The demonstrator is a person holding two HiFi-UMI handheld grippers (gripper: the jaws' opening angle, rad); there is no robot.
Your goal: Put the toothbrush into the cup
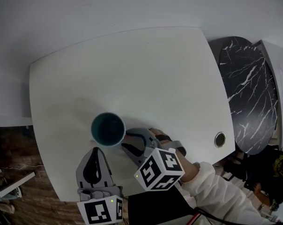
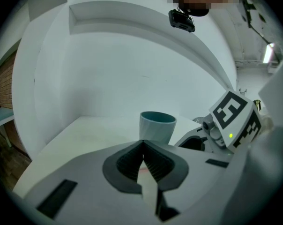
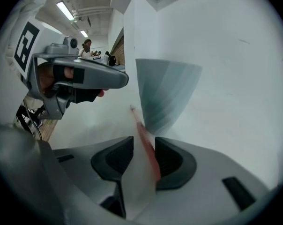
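Observation:
A teal cup [image 1: 107, 129] stands upright on the white table [image 1: 132, 69]. My right gripper [image 1: 132, 142] lies low just right of the cup, its jaws apart. Between them in the right gripper view [image 3: 144, 146] runs a thin red toothbrush [image 3: 146, 146], slanting toward the cup's [image 3: 167, 95] base and lying against the right-hand pad; the other pad is clear of it. The head view does not show the toothbrush. My left gripper [image 1: 95, 159] hovers just below the cup, shut with nothing in it [image 2: 143, 149]; the cup [image 2: 157, 127] is right ahead of it.
The table's front edge [image 1: 62, 198] runs close under both grippers. A round cable hole [image 1: 219, 139] sits near the table's right edge. A dark marble table [image 1: 249, 93] stands to the right, with wooden floor [image 1: 19, 149] at the left.

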